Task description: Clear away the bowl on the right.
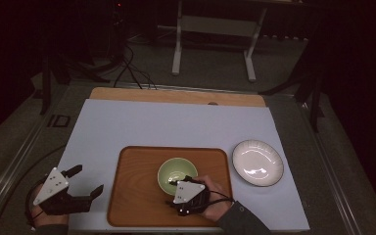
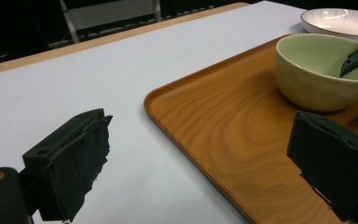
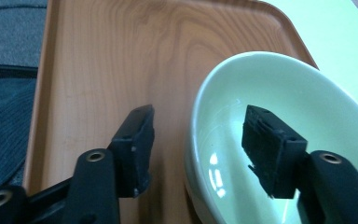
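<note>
The right gripper (image 3: 196, 144) straddles the rim of a green bowl (image 3: 279, 84) on the wooden tray (image 3: 107, 60), jaws parted, pads clear; the left gripper (image 2: 205, 163) gapes wide, empty.

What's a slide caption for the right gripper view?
Right tongs open, straddling the green bowl's rim on the wooden tray, pads clear of it.

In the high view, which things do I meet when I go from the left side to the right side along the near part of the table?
Left black two-jaw gripper → brown wooden rectangular tray → pale green ceramic bowl, with the right black two-jaw gripper at its near rim → white round plate with dark rim.
</note>
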